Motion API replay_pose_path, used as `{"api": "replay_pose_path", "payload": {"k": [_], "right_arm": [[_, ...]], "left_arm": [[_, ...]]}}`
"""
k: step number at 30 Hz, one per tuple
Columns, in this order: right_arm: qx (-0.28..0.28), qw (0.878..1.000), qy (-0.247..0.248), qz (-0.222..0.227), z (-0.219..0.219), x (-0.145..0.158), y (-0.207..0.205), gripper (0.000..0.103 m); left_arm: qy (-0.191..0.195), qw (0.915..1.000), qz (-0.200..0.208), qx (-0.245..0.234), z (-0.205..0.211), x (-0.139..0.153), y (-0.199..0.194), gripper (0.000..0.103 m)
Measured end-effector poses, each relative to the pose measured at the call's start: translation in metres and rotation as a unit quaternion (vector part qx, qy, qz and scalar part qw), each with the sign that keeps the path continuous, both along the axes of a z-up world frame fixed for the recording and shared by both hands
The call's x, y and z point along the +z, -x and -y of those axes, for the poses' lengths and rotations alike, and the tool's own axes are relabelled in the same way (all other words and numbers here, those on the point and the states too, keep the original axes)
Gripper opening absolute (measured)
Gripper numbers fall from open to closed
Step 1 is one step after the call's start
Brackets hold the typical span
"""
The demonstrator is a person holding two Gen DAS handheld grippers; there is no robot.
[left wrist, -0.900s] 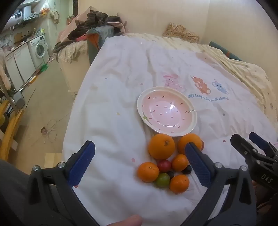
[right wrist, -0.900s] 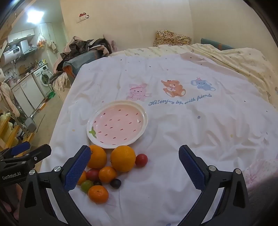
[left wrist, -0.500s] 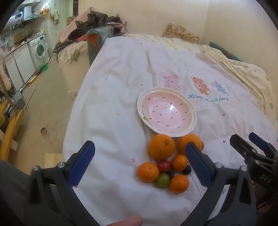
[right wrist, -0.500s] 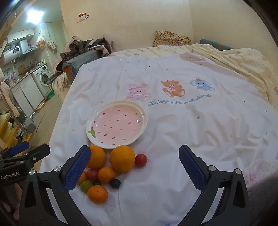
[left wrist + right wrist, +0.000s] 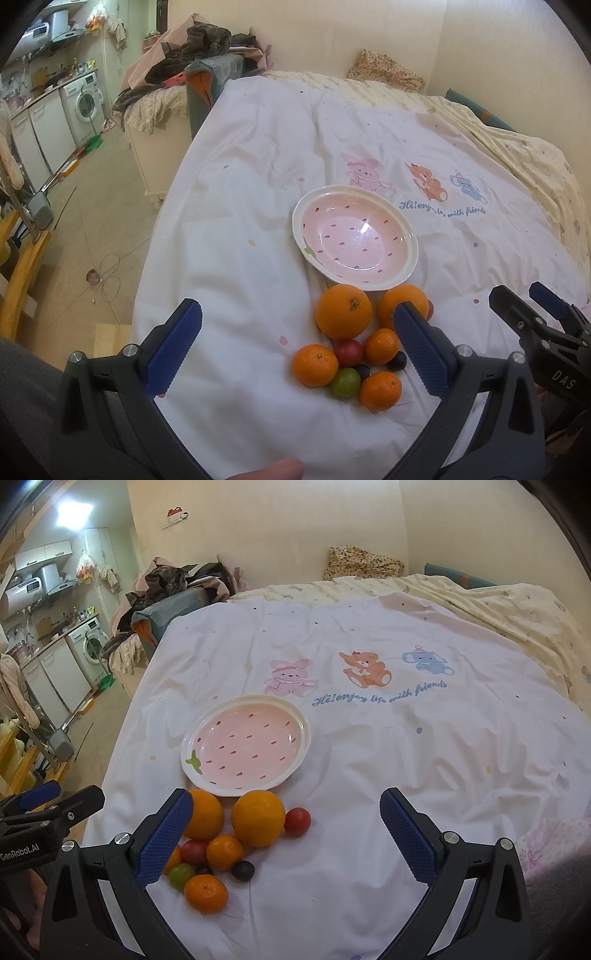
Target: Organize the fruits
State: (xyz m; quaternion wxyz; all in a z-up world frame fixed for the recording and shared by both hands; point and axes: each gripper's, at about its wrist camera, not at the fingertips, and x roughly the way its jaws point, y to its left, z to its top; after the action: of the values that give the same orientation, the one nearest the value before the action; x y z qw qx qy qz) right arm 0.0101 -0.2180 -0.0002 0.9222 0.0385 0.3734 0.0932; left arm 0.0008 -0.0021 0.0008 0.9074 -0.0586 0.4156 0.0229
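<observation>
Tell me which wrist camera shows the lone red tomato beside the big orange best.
The right wrist view: the red tomato sits fully exposed beside the big orange. In the left wrist view only a sliver of it shows behind the left gripper's finger.

Washing machine (image 5: 85, 103), clothes pile (image 5: 199, 44), pillow (image 5: 364, 563)

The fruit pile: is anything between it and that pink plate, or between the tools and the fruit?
Nothing visible. The fruit pile lies right by the near rim of the empty pink plate. The open left tool and open right tool hover above the white sheet with only air between.
</observation>
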Motion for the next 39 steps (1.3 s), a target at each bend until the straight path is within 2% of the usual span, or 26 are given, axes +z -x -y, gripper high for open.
{"api": "replay_pose_path", "payload": {"k": [39], "right_arm": [[-0.004, 1.0, -0.001, 0.0, 0.0028, 0.0001, -0.0007, 0.103]], "left_arm": [[0.001, 1.0, 0.0, 0.003, -0.0056, 0.0001, 0.0042, 0.102]]}}
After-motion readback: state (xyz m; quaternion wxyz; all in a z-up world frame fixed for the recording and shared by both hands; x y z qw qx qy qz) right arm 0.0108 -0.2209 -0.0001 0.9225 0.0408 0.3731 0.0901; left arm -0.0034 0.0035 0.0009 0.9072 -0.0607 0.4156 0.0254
